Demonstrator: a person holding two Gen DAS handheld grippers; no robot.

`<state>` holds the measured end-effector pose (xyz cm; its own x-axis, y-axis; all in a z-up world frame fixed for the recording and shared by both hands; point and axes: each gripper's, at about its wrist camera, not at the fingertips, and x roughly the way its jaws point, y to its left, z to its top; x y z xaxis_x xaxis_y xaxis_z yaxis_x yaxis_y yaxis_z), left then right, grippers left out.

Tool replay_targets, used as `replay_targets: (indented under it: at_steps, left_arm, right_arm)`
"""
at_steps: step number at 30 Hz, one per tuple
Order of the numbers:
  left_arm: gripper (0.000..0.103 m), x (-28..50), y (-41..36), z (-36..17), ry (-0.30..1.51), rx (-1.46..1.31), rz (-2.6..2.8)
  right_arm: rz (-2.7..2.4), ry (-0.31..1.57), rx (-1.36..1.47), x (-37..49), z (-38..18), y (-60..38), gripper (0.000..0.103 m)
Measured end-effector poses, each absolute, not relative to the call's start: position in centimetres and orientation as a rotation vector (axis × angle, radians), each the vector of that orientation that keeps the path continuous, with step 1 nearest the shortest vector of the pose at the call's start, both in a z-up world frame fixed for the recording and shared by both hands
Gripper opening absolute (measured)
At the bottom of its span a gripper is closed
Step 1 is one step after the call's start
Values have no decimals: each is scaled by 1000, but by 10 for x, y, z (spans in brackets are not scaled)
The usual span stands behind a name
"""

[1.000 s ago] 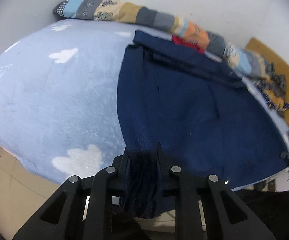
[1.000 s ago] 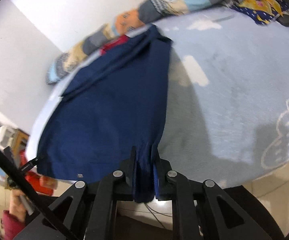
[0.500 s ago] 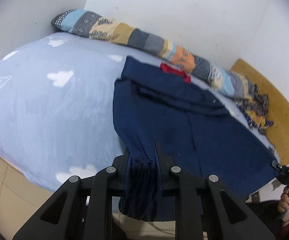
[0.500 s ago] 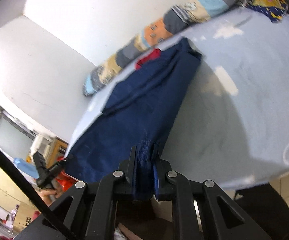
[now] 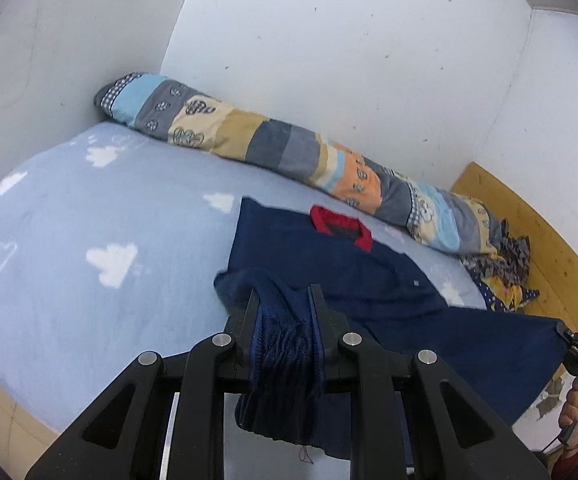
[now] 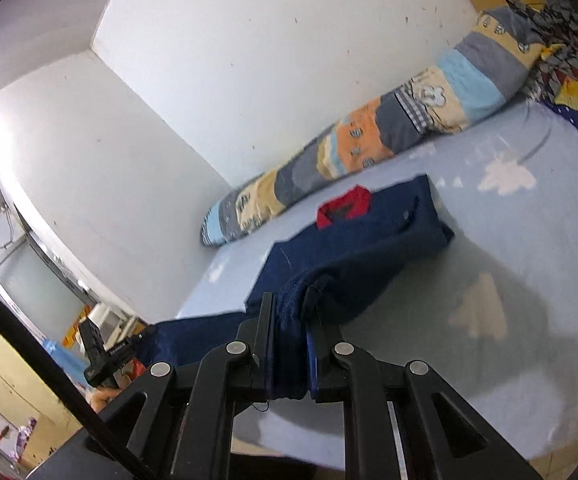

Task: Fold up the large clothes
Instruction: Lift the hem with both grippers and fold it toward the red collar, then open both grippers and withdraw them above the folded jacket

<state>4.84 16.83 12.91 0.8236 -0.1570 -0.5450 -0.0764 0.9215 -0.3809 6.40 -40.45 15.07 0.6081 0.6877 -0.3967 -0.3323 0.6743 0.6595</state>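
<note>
Since a second ago we have raised both lower corners of the navy sweater (image 5: 353, 276) off the bed (image 5: 89, 308) and carried them toward its red collar (image 5: 341, 230), so the hem now hangs in the air between our hands instead of lying flat. Our left hand-held gripper (image 5: 283, 308) pinches one bunched ribbed corner, and our right hand-held gripper (image 6: 291, 324) is clamped on the other corner. Only the sweater's upper part rests on the pale blue cloud-print bedding, collar end nearest the wall.

Open bedding stretches wide to the left of the sweater in the left wrist view and to its right in the right wrist view. Beyond the collar, a long patchwork bolster (image 5: 289, 152) lies along the white wall (image 5: 329, 60), near the sweater but apart from it. A crumpled patterned cloth (image 6: 569, 92) sits at the bolster's far end beside a wooden board (image 5: 545, 248).

Fabric is dark navy knit with a small pale mark on the chest; its lifted half sags in a loose fold. Each camera's own gripper body covers the bed's near edge, and the sweater's underside is out of sight. At each frame's margin the opposite gripper shows small and dark, too small to read.
</note>
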Motion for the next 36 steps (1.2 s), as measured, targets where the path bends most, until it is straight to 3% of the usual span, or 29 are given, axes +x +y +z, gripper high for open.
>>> replay_targets:
  at_steps: [15, 25, 26, 28, 29, 30, 32, 36]
  left_arm:
    - [20, 247, 200, 144, 710, -433, 19]
    - [24, 435, 197, 46, 936, -413, 83]
    - [28, 448, 198, 32, 948, -419, 97]
    - [55, 467, 201, 7, 957, -425, 119]
    - [76, 473, 203, -4, 959, -410, 164]
    - [80, 477, 205, -11, 936, -398, 204]
    - [80, 481, 209, -18, 908, -404, 204]
    - [80, 465, 209, -9, 837, -365, 163]
  right_arm:
    - [522, 678, 656, 249, 175, -389, 13]
    - [378, 814, 683, 425, 105, -361, 13]
    - [357, 832, 678, 438, 95, -359, 13]
    - [293, 876, 684, 463, 69, -357, 14]
    - [269, 902, 693, 474, 55, -357, 19]
    - [244, 947, 722, 487, 35, -359, 24]
    - [198, 988, 762, 500, 10, -364, 51]
    - [132, 911, 779, 504, 3, -388, 56]
